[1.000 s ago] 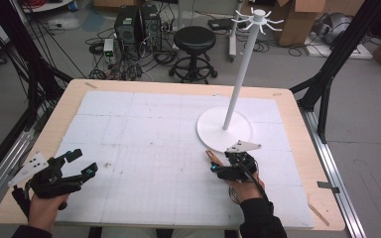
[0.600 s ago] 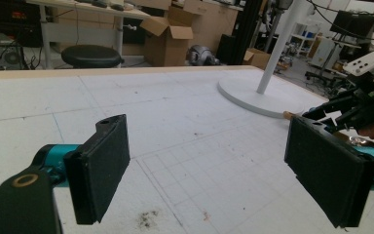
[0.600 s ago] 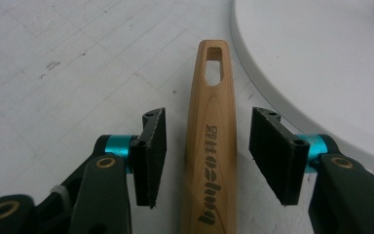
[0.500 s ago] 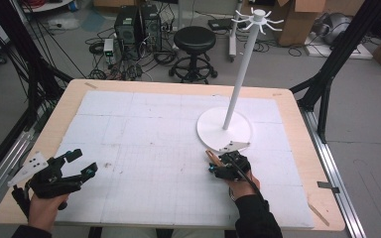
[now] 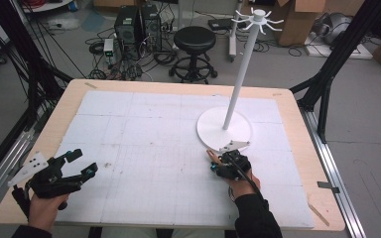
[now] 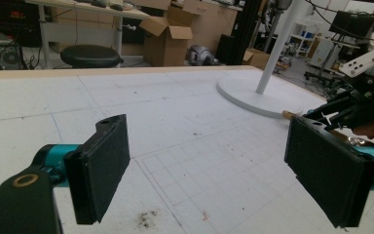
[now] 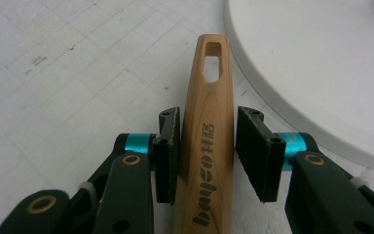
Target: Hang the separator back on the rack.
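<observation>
White gridded sheeting covers the wooden tabletop [image 5: 297, 148], and behind its far edge stand a black stool [image 5: 194, 39], computer towers and cardboard boxes on a grey floor.

Near the front edge, right of the middle, the right gripper [image 5: 217, 162] lies low over the sheeting in the person's right hand [image 5: 240, 181]. In the right gripper view its two black pads flank a wooden handle [image 7: 209, 141], which runs straight up between them. The left pad [image 7: 168, 156] looks pressed against the wood; the right pad [image 7: 255, 153] sits just beside it, and whether it touches cannot be told for sure. So the gripper [image 7: 209, 156] is narrowed about the handle, closed or very nearly closed on it. The handle is pale, printed with dark lettering, and has a slot cut through near its far tip. It lies flat on the sheeting, its tip pointing away from the gripper and just beside the rim of the round white base [image 7: 321, 73] of a stand.

That stand [image 5: 224, 130] rests right of the tabletop's centre; a slim white pole [image 5: 240, 74] rises from the base to a crown of hooks.

Close to the front left corner, the left gripper [image 5: 82, 162] is held in the left hand [image 5: 42, 210], its jaws spread wide with nothing between them. The left gripper view shows both pads [image 6: 102, 165] well apart above bare sheeting.
</observation>
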Demonstrator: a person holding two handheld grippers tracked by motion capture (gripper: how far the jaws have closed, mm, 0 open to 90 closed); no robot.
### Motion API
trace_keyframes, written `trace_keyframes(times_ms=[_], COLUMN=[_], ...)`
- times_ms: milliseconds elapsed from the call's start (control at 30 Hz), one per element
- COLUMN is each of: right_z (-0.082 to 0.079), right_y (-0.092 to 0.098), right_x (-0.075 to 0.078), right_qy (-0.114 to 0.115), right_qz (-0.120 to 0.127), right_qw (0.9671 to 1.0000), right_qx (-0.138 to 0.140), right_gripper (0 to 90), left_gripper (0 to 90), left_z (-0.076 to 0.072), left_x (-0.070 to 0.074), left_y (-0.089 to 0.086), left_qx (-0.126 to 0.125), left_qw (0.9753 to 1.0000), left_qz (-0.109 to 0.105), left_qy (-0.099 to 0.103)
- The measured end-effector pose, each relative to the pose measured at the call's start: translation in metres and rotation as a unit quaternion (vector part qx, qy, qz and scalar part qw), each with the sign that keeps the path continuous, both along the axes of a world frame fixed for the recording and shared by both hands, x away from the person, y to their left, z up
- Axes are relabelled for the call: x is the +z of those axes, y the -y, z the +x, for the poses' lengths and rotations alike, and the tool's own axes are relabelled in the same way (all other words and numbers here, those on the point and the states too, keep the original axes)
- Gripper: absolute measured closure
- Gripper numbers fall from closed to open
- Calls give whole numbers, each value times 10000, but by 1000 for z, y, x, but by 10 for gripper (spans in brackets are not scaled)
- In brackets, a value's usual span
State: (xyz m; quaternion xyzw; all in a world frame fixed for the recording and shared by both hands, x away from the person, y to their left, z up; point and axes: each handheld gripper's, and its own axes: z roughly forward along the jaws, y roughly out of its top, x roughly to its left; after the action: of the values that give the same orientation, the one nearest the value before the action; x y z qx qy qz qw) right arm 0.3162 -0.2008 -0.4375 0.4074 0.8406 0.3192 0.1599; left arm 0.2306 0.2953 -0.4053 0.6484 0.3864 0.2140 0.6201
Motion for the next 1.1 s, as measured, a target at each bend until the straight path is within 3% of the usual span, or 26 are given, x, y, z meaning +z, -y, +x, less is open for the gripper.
trace_keyframes(times_ms=[267, 433, 600, 833, 1100], right_z=[1, 1, 0, -7, -20], right_y=[-4, -5, -3, 3, 21], right_x=[3, 3, 4, 13, 30], right_qy=[-148, -107, -174, -98, 104], right_qz=[-55, -106, 30, 434, 1185], right_qw=[9998, 9999, 9998, 9989, 9925], right_qx=[-125, -85, 24, 165, 287], right_gripper=[662, 668, 671, 673, 673], left_gripper=[171, 171, 171, 171, 171], left_z=[0, 0, 0, 0, 0], left_x=[0, 0, 0, 0, 0], left_y=[0, 0, 0, 0, 1], left_qx=[-4, -2, 1, -5, -7], left_qw=[10000, 10000, 10000, 10000, 10000], left_qz=[3, 4, 7, 12, 26], left_qy=[-4, -5, -4, -4, -9])
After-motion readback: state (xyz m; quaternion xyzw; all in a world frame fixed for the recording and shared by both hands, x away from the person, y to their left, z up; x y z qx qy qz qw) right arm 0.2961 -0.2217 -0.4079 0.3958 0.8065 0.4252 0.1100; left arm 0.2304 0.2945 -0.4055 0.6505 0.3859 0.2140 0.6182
